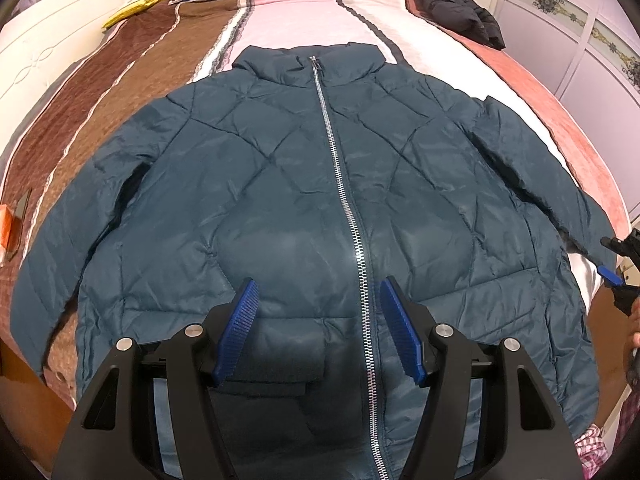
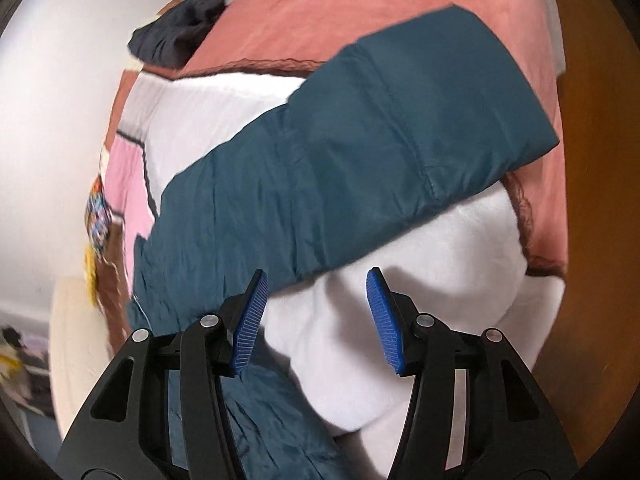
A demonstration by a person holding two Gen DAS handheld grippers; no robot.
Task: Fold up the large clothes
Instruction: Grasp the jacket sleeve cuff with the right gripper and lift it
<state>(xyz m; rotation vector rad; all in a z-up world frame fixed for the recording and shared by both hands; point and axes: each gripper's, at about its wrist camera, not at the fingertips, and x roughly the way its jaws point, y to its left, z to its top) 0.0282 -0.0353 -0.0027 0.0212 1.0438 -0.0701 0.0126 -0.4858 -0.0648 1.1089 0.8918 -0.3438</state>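
hovering our left gripper [image 1: 316, 328] open over jacket [image 1: 280, 184] hem, jacket flat on bed [image 1: 520, 92]. right gripper [image 2: 316, 316] nearer sleeve [image 2: 360, 152], empty, unclamped; sleeve runs diagonally just ahead, cuff up-right.

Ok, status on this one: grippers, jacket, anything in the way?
Left gripper open over the jacket front, holding nothing. Right gripper open beside the sleeve, nothing gripped. Jacket flat, zipped, unfolded. Black garment lies clear, far up the bed.
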